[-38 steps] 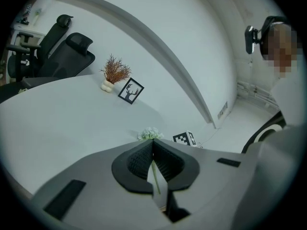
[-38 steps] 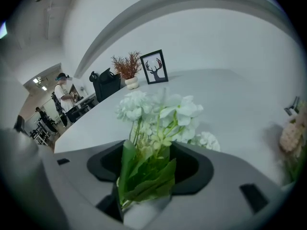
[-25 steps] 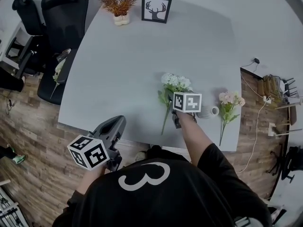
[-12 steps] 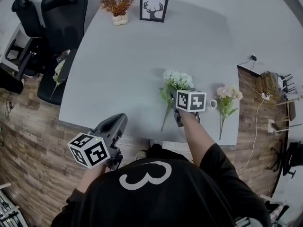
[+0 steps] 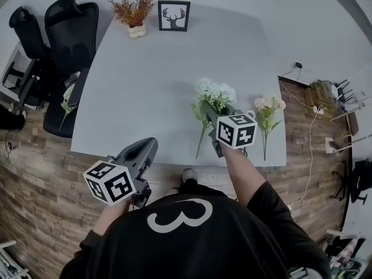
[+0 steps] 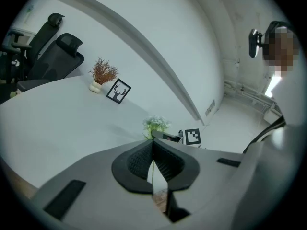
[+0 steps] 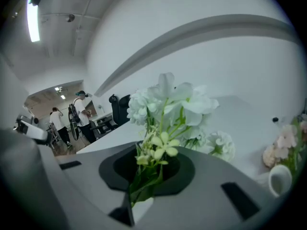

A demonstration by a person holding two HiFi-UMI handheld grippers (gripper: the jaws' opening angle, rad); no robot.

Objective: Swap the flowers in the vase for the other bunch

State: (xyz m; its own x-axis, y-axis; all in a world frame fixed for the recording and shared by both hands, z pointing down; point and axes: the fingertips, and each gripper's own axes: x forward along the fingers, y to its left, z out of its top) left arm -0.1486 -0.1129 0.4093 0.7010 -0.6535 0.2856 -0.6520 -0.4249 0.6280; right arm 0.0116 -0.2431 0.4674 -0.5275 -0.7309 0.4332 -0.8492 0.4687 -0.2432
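1. The bunch of white artificial flowers on green stems [image 5: 214, 93] is grasped by the right gripper [image 7: 146, 172]; its jaws have just been closing and are clenched low on the stems, with the blooms fanning out ahead of them.
2. The bunch is held above the pale grey table [image 5: 151, 68]; in the head view its stem trails free toward 7 o'clock.
3. The small white ceramic vase [image 7: 279, 178] is seen at 4 o'clock of the blooms in the right gripper view; the bunch of pink flowers [image 5: 268, 104] lies at 3 o'clock of the white one, near the table's right edge; whether it touches the vase cannot be told.
4. The step is judged to be carrying the white bunch aside; the stems, not the leaves, should be pinched; the trailing end should be swung clear of the vase so it is not tipped; a spot well apart from the pink bunch is preferred.
5. The left gripper [image 6: 153, 150] is clenched on nothing, off the table's near edge.
6. The white blooms form dense rounded clusters; small yellow-green blossoms sit nearest the jaws.
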